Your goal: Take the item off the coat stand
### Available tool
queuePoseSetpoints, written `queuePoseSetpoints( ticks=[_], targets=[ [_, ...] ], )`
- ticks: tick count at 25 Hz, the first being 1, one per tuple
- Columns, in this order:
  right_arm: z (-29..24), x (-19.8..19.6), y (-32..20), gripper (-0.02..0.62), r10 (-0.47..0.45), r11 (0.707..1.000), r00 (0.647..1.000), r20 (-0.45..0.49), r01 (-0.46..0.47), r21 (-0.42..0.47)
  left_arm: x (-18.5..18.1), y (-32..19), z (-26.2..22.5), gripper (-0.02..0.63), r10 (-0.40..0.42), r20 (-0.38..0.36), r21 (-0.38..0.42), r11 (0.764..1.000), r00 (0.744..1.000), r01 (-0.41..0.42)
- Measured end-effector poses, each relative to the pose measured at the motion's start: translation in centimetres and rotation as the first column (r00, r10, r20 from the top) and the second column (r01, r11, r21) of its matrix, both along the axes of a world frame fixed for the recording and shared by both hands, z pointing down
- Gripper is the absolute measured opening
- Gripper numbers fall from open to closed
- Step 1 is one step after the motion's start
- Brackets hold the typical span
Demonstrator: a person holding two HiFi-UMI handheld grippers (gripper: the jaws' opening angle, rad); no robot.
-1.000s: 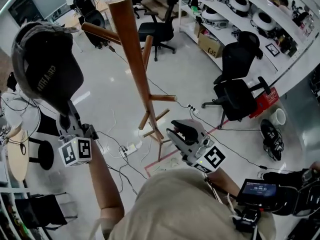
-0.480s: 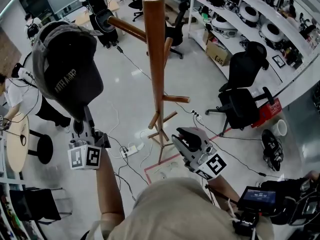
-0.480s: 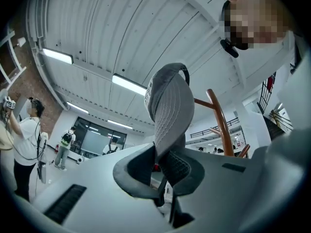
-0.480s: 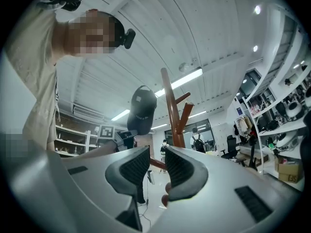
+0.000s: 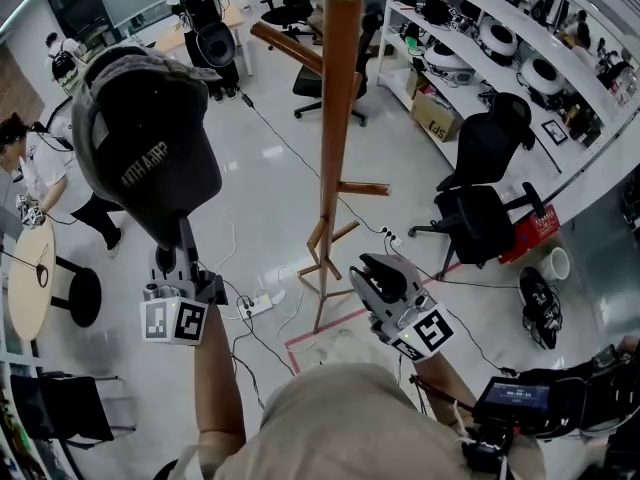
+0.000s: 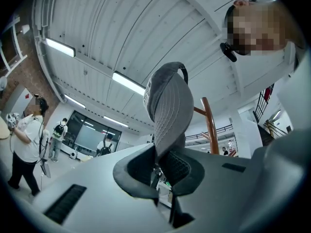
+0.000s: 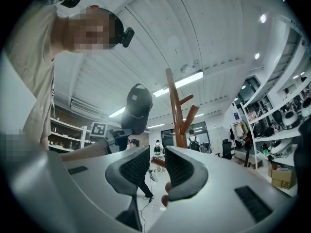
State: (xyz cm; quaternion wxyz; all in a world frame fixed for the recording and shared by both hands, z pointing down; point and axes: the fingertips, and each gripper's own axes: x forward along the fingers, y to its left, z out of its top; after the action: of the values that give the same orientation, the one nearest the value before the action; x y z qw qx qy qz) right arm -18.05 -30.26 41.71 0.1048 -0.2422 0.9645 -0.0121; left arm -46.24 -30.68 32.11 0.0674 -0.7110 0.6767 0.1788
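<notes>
Head view: left gripper (image 5: 181, 253) points up, jaws nearly together, pinching the lower edge of one dark cap (image 5: 150, 153). The cap is up in the air, left of the coat stand (image 5: 337, 118), well apart from it and touching no peg. The pinch point itself is hard to see here. Right gripper (image 5: 375, 273) is low by the stand's foot, jaws partly apart and empty. The person's shoulder cuts off the bottom of the view. One cap, one stand, two grippers. Left gripper view: fingers (image 6: 177, 169) are clamped on the cap's (image 6: 167, 101) grey edge, with only the fabric between them. The cap hides most of the stand (image 6: 210, 125); only a strip of post and one peg show. Right gripper view: pads (image 7: 130, 169) stand about half open with nothing gripped; floor and distant people show through the gap. Beyond them are the cap (image 7: 137, 106) in the left gripper and the stand (image 7: 175, 110) beside it, not touching, with two upper pegs showing and its base hidden by the jaws.
</notes>
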Motion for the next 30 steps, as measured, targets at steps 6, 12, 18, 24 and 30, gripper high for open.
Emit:
queuePoseSetpoints(
  ticks=[6,12,18,24,30],
  targets=[
    [-0.1,1.3,0.1,0.106,0.055,0.998,0.998,0.002,-0.055,0.013,0.5,1.5,0.9,0.034,0.038,0.004,-0.012,0.999,0.999,-0.038],
    [0.3,2.2,0.7,0.098,0.074,0.996,0.996,0.057,-0.071,-0.054,1.4,2.8,2.1,0.034,0.080,0.000,-0.024,0.997,0.997,-0.080],
    [0.4,3.1,0.6,0.091,0.079,0.992,0.992,0.101,-0.068,-0.105,2.6,3.5,3.7,0.034,0.130,-0.007,-0.040,0.991,0.991,-0.130],
    [0.1,4.2,0.8,0.087,0.109,0.989,0.988,0.108,-0.097,-0.114,4.1,4.5,5.1,0.034,0.171,-0.021,-0.053,0.984,0.985,-0.172],
    [-0.2,4.9,1.8,0.049,0.120,0.988,0.987,0.105,-0.110,-0.105,5.2,5.2,6.4,0.034,0.216,-0.040,-0.081,0.972,0.976,-0.219]
  ],
)
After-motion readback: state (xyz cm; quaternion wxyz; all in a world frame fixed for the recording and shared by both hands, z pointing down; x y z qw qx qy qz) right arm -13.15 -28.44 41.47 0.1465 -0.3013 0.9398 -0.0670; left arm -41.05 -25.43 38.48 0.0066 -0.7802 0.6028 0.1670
